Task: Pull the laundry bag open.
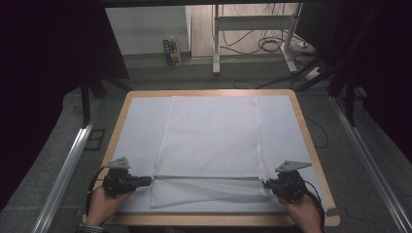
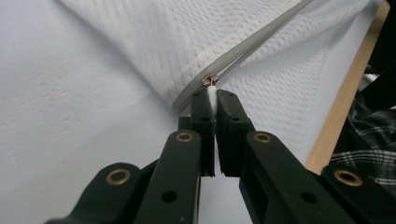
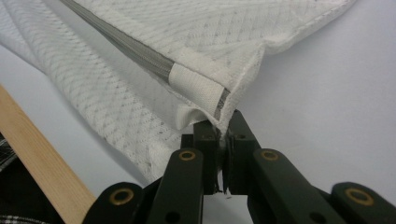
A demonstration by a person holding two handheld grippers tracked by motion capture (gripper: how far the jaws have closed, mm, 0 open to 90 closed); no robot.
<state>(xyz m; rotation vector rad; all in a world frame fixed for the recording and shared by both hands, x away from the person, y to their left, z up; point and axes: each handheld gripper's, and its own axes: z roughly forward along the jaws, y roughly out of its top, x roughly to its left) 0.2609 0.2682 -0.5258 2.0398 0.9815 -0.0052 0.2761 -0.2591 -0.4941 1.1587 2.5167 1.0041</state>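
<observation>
White mesh laundry bag (image 1: 209, 141) lies flat mid-tabletop (image 1: 311, 145) on a pale sheet (image 1: 138, 126), its near edge lifted slightly along the grey zipper (image 2: 252, 44). On my left, the left gripper (image 1: 151, 180) sits at the bag's near-left corner, fingers (image 2: 201, 112) pinched tight on the white zipper pull (image 2: 213, 95); the slider (image 2: 211, 80) is just past the tips. Zipper runs across the near edge between both hands. On my right, the right gripper (image 1: 265, 183) is at the near-right corner, fingers (image 3: 205, 140) clamped on the bag's corner fabric right below the white end tab (image 3: 198, 86) of the zipper. Bag hangs taut between the two grips. Wood tabletop edge shows beside both.
</observation>
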